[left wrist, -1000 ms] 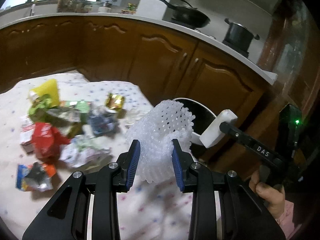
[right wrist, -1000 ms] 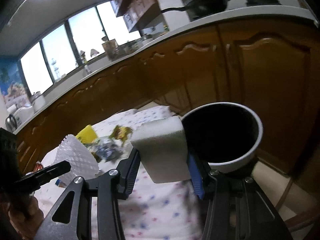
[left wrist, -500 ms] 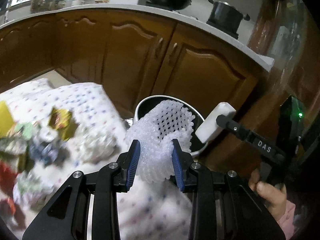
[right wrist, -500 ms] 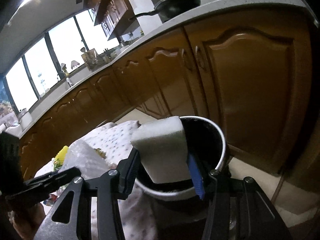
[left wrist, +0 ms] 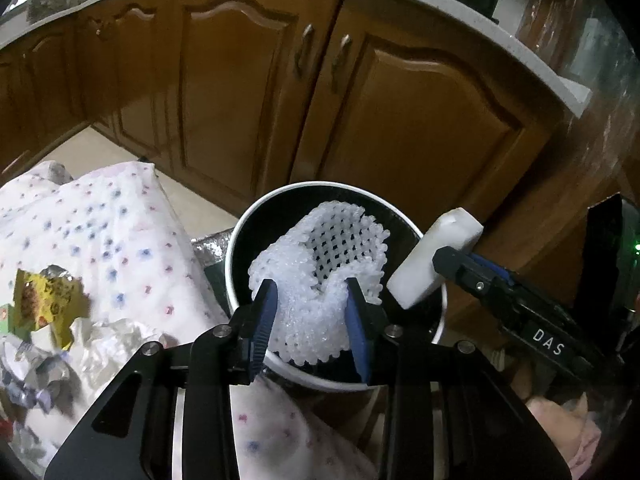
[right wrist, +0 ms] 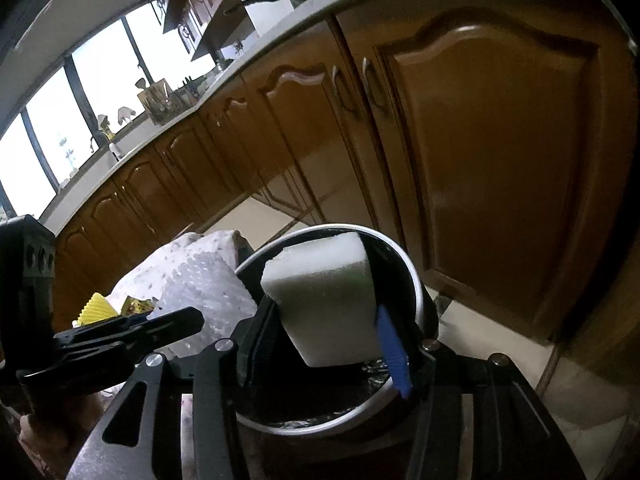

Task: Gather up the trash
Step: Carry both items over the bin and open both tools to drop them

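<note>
Left claw (left wrist: 310,316) pinching foam net (left wrist: 320,268), directly above bin (left wrist: 240,240) mouth; right claw (right wrist: 326,344) pinching white foam block (right wrist: 324,300), over bin's right rim.

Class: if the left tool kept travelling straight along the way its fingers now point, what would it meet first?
Probably the dark inside of the round white-rimmed bin: the left tool, gripping white foam netting, points down into its mouth. Depth unclear.

From each wrist we look forward and down along our jaws, close above the bin (left wrist: 240,248). Both views share that bin (right wrist: 416,288), the wooden cupboards (left wrist: 248,92) and the spotted cloth (left wrist: 100,216).
</note>
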A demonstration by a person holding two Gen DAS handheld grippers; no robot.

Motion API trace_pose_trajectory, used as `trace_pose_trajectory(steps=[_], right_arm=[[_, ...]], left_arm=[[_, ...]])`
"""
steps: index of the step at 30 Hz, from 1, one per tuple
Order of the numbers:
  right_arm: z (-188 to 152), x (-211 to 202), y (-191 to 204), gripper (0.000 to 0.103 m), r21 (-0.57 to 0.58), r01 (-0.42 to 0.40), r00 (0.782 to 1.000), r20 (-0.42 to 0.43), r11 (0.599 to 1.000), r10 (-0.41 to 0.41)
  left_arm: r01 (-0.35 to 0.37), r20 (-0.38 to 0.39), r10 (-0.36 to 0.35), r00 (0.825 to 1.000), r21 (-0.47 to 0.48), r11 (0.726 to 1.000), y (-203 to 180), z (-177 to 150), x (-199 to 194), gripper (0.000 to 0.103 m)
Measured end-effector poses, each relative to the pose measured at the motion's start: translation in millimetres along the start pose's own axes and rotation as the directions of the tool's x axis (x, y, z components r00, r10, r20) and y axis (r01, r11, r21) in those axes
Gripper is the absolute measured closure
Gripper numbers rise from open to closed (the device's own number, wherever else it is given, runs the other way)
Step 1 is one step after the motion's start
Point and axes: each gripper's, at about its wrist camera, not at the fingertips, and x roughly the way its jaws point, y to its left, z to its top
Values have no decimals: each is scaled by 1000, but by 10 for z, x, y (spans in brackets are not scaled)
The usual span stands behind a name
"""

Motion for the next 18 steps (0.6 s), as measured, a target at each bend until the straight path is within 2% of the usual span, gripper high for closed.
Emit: trace_pose_trajectory(steps=[5,7,9,14,18], right_arm=[[8,95,-49,50,4,3,1000,-30,1000,-3],[23,114,-58,48,12,-2,999,-35,1000,2],[53,137,-69,47,21,-4,999,-44,1000,4],[118,136,-69,40,32,-10,999,-37,999,11],[101,66,-30,36,40,-22,999,-22,999,23]], left_arm=[[-13,-17,13,1000,15,1000,-26,16,103,66],[-16,-29,17,999,13,1000,-18,27,151,61],[-11,-34,12,999,10,1000,-23,47,189,49],[-11,-35,11,999,11,1000,-36,51,175,26],[-5,-11,5,1000,-4,1000,16,-4,65,26]])
